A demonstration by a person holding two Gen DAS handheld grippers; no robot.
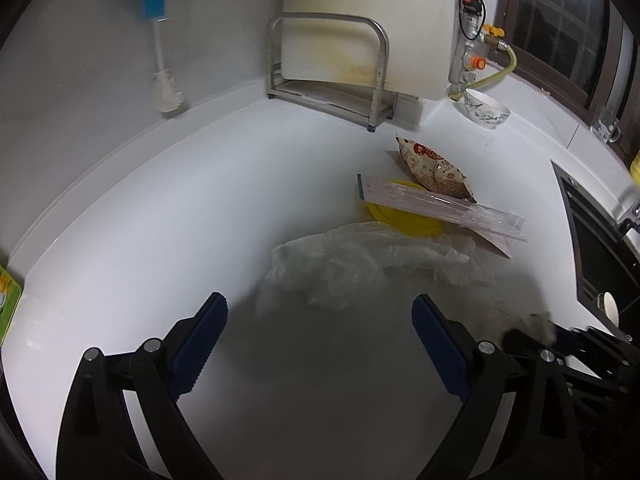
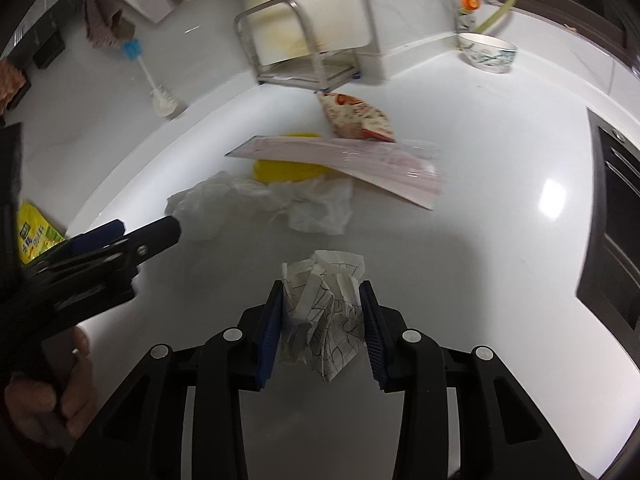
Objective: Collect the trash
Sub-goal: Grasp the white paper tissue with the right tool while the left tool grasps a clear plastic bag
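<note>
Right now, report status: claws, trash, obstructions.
Left claw open, empty, short of plastic bag. Right claw shut on crumpled paper. Snack wrapper, yellow lid, flat package uncollected. Nothing blocking.

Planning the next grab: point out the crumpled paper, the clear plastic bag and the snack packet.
crumpled paper [image 2: 324, 312], right wrist view, its middle between the fingers.
clear plastic bag [image 1: 352, 264], left wrist view, its crumpled middle.
snack packet [image 1: 436, 172], left wrist view, its printed face.
</note>
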